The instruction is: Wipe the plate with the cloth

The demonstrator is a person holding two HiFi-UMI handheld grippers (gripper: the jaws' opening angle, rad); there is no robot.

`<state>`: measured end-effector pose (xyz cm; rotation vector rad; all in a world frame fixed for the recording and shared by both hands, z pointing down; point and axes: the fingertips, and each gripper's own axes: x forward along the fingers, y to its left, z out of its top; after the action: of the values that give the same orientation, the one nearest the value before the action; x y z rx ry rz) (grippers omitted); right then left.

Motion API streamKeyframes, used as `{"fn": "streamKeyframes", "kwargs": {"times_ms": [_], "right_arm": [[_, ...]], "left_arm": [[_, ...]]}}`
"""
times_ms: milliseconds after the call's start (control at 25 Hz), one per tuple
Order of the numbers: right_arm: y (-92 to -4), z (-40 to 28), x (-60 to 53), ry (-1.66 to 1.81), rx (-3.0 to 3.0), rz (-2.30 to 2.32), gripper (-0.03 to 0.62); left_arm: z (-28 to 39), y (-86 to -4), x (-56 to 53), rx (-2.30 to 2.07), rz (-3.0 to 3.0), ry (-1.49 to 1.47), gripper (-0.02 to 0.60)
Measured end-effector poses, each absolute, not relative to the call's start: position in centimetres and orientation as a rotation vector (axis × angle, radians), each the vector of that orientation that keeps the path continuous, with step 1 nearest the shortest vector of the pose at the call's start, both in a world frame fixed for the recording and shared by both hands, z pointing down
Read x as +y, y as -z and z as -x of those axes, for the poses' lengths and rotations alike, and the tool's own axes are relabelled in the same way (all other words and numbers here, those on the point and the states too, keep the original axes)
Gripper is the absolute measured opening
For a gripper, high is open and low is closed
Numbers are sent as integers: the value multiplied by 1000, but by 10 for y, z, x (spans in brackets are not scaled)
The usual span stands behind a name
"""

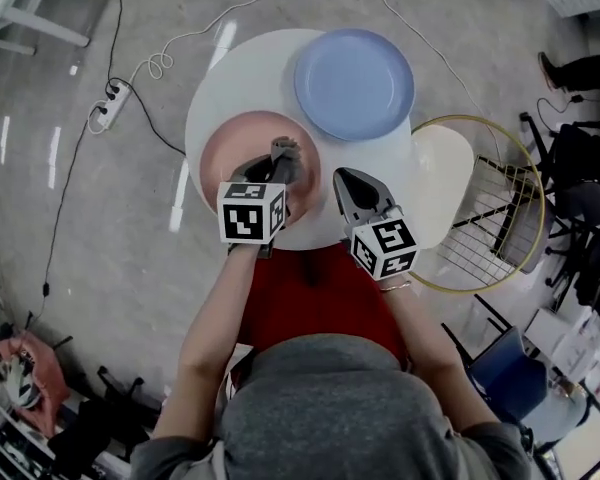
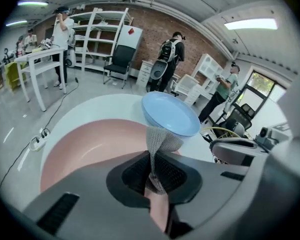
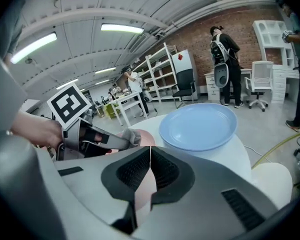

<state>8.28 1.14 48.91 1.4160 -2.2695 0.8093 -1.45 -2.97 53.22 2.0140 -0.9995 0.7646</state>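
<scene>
A pink plate (image 1: 242, 158) lies on the left of the round white table (image 1: 230, 78); a light blue plate (image 1: 354, 83) sits behind it to the right. My left gripper (image 1: 280, 158) hovers over the pink plate's right half, shut on a grey knitted cloth (image 1: 286, 151). In the left gripper view the cloth (image 2: 161, 141) sticks up from between the jaws, above the pink plate (image 2: 85, 144) and in front of the blue plate (image 2: 170, 115). My right gripper (image 1: 352, 183) is shut and empty, just right of the pink plate. Its own view shows the blue plate (image 3: 200, 124) and the cloth (image 3: 132, 136).
A gold-rimmed wire chair (image 1: 485, 208) with a cream seat (image 1: 442, 183) stands right of the table. A power strip (image 1: 110, 103) and cables lie on the floor at left. Office chairs (image 1: 580, 168) crowd the right. People stand far off among shelves.
</scene>
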Motion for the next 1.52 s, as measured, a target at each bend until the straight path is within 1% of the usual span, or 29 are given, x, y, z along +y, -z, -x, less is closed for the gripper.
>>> {"fn": "streamKeyframes", "kwargs": {"times_ms": [240,520,880,1160,1320,1520], "right_arm": [[-484,-115,26,-846,-2210,-1564,29],[-484,-121,24,-859,-2213,-1572,29],[-484,-87,2,-824,-2325,-1359,29],[-485,-40,-9,-791,-2393,-1172,29],[-485,-24,-10,-782,-2411,-1101,29],[-490,-9,-8,-787,-2417,-1041,29]], "left_arm": [[-37,-549,-23,-834,-2038,-864,34],[-39,-573,-29,-828,-1958,-955,34],[20,-574,-28,-1013,-1809,-919,35],[83,-573,-19,-1163,-1674,-872,34],[103,-572,-14,-1225,-1624,-855,35],[123,-573,-11,-1294,-1621,-916,35]]}}
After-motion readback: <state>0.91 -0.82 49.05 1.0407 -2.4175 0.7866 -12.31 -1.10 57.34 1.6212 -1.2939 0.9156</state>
